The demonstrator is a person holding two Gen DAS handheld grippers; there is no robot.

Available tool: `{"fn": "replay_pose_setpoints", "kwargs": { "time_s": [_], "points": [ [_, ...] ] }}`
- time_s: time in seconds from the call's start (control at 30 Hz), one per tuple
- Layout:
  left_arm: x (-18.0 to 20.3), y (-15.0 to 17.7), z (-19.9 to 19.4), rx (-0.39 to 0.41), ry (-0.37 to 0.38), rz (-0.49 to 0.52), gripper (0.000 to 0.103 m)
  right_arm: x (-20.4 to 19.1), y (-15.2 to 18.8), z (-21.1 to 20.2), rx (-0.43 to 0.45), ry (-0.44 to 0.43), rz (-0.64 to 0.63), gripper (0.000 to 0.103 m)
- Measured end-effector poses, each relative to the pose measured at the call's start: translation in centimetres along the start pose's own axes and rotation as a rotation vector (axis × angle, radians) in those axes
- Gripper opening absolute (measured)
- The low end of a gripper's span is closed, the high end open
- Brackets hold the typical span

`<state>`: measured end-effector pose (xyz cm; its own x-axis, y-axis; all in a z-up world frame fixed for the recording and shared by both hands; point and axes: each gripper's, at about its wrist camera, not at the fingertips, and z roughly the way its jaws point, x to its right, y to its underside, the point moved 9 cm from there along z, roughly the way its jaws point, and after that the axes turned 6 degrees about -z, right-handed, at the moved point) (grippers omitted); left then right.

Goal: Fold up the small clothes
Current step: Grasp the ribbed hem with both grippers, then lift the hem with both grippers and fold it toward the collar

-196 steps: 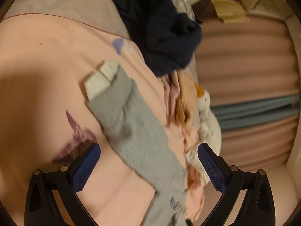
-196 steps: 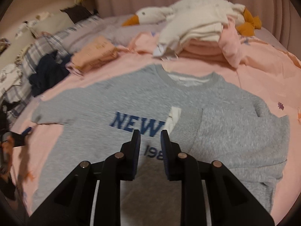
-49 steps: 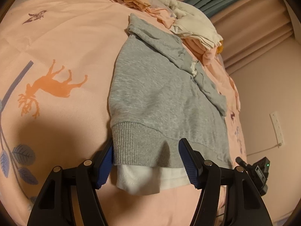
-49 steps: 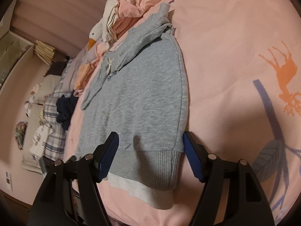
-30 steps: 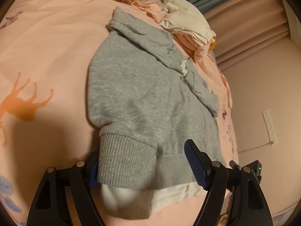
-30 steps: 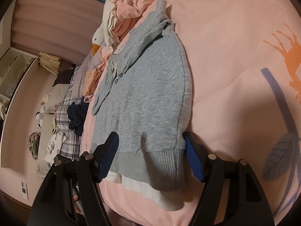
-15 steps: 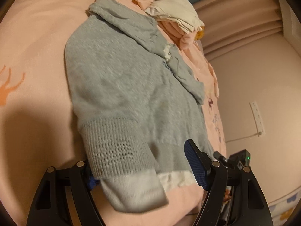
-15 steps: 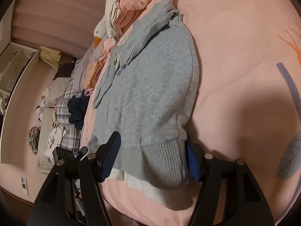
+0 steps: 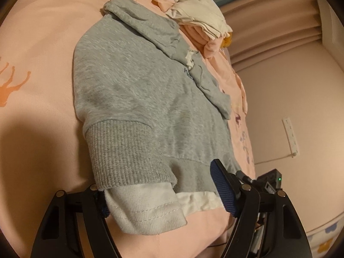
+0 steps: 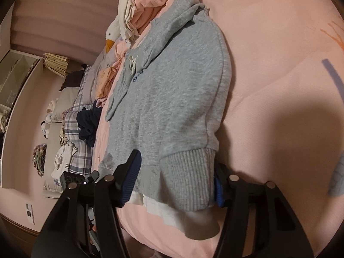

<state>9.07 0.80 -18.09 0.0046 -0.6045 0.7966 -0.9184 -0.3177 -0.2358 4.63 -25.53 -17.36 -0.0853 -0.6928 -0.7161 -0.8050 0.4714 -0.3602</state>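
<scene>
Two blue-padded fingers of the left gripper (image 9: 164,190) stand wide apart at the hem of the grey knit sweatshirt (image 9: 137,99), straddling its ribbed cuff and gripping nothing. It lies flat, sleeves folded in, on the pink printed bedsheet (image 9: 38,43); folded cream and pink clothes (image 9: 200,17) are stacked beyond, with pink curtains (image 9: 268,30) behind.

Over to the right wrist: right gripper (image 10: 175,177) low at the hem too, jaws spread wide around the other ribbed corner, nothing clamped. Sweatshirt (image 10: 172,90) centre-bed, white goose plush (image 10: 114,30) and navy garment (image 10: 89,124) beside it.
</scene>
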Motion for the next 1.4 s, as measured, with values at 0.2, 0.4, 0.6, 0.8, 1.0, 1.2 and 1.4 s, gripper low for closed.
{"fn": "replay_pose_setpoints", "kwargs": {
  "time_s": [0.2,0.4,0.6,0.8,1.0,1.2,1.4],
  "points": [
    [-0.3,-0.5,-0.1,0.015,-0.015,-0.005,0.072,0.2,-0.1,0.0,0.015,0.025,-0.003,0.048],
    [-0.8,-0.7,0.1,0.023,-0.064,-0.005,0.059,0.8,-0.1,0.0,0.031,0.05,0.012,0.038],
    [-1.9,-0.9,-0.3,0.036,-0.087,-0.035,0.035,0.7,-0.2,0.1,0.055,0.084,-0.001,0.032],
    [-2.2,-0.8,-0.7,0.049,-0.074,-0.061,0.032,0.7,-0.2,0.0,0.065,0.096,0.001,0.03],
    [-1.8,-0.8,-0.9,0.057,-0.073,-0.051,0.031,0.7,0.0,-0.1,0.07,0.073,0.026,0.03],
    [-1.3,-0.9,-1.0,0.057,-0.043,-0.037,0.031,0.7,0.0,-0.3,0.074,0.056,0.044,0.03],
    [-0.3,-1.1,-1.4,0.067,-0.016,-0.006,0.031,0.0,-0.1,-0.7,0.092,0.017,0.049,0.029]
  ]
}}
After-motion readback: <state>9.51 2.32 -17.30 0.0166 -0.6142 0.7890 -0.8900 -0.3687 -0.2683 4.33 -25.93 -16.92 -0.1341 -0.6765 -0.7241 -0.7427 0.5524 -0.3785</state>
